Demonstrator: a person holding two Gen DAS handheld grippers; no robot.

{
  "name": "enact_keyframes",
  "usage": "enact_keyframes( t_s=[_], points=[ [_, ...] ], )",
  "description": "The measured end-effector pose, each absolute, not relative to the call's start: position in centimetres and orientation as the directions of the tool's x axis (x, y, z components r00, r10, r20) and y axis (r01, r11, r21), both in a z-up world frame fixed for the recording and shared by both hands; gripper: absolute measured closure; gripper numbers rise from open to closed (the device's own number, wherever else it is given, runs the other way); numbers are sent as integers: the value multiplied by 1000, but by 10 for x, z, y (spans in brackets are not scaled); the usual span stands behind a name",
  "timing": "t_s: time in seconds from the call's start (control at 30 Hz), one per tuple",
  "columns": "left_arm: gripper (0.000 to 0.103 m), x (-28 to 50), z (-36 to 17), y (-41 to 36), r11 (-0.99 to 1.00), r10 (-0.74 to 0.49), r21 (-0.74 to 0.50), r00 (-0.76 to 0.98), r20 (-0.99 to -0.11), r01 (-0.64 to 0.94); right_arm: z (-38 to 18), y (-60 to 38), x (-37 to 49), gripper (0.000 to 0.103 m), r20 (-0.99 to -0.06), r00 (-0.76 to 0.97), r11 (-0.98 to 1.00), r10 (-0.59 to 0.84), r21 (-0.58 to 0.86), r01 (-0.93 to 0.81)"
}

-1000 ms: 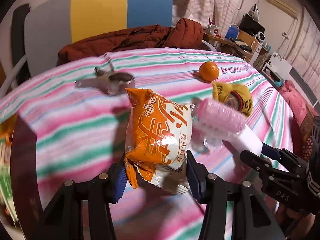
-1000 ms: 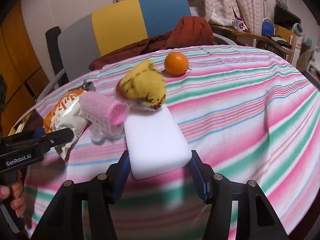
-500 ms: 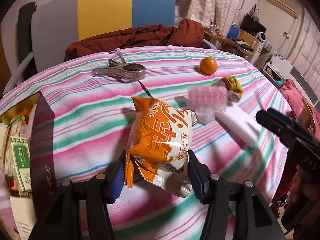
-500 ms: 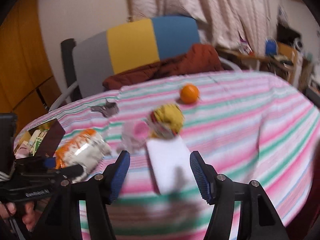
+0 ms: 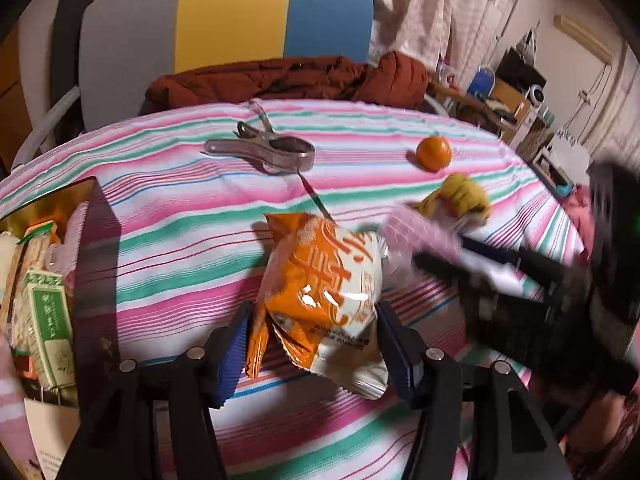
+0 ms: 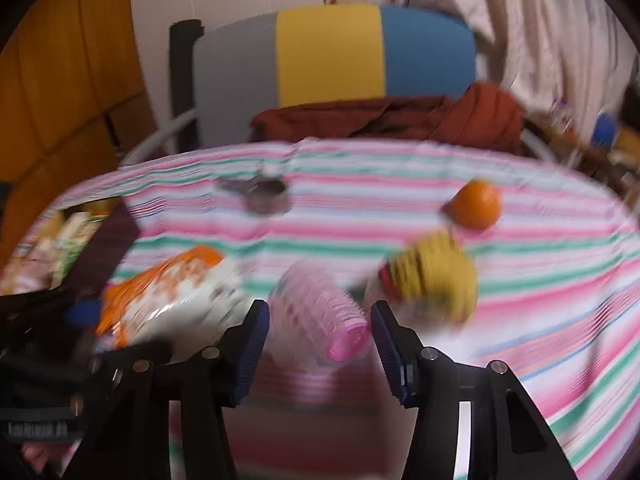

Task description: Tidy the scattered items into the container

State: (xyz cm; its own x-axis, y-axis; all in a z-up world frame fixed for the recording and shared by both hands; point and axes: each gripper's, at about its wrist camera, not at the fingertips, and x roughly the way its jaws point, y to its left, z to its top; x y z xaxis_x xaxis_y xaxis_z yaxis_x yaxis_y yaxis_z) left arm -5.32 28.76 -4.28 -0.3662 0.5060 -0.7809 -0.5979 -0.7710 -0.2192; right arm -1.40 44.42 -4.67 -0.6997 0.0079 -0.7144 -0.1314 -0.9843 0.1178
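Striped counter (image 5: pixel 168 240): the left tool (image 5: pixel 312 344) keeps pinching the snack bag (image 5: pixel 324 280), box (image 5: pixel 44 280) at its left, while the right tool (image 6: pixel 318 340), now off the sponge, spreads around the pink roller (image 6: pixel 320 316).

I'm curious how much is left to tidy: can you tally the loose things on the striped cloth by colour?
Orange: 2, the snack bag and the tangerine
Pink: 1, the roller
Yellow: 1, the toy
Silver: 1, the clip
Total: 5
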Motion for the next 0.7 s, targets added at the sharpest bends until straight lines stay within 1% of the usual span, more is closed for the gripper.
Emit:
enact_keyframes(
  t_s=[0.07, 0.17, 0.23, 0.3, 0.4, 0.5, 0.6, 0.7],
  points=[
    [42, -54, -39, 283, -768, 529, -250, -364, -767, -590, -50, 439, 2, 49, -708, -706, -984, 4, 124, -130],
    [42, -59, -31, 280, -768, 559, -298, -366, -744, -567, -40, 442, 30, 49, -635, -773, -976, -7, 172, -132],
    [42, -63, -25, 279, -766, 581, -333, -372, -724, -549, -26, 450, 41, 49, -583, -811, -969, 56, 164, -184],
    [42, -64, -19, 283, -757, 605, -367, -368, -706, -540, -15, 464, 42, 48, -562, -818, -953, 123, 164, -256],
    [42, -57, -10, 299, -720, 642, -396, -329, -692, -571, -14, 489, 21, 48, -615, -774, -928, 152, 182, -326],
    [42, -46, -8, 324, -691, 639, -368, -288, -713, -623, -24, 504, -4, 48, -656, -750, -919, 84, 239, -312],
    [42, -37, -10, 345, -668, 629, -328, -272, -728, -668, -29, 510, -19, 48, -665, -746, -922, 33, 267, -280],
    [42, -35, -16, 357, -665, 609, -302, -261, -749, -683, -38, 512, -29, 63, -694, -719, -930, 19, 252, -267]
  ],
)
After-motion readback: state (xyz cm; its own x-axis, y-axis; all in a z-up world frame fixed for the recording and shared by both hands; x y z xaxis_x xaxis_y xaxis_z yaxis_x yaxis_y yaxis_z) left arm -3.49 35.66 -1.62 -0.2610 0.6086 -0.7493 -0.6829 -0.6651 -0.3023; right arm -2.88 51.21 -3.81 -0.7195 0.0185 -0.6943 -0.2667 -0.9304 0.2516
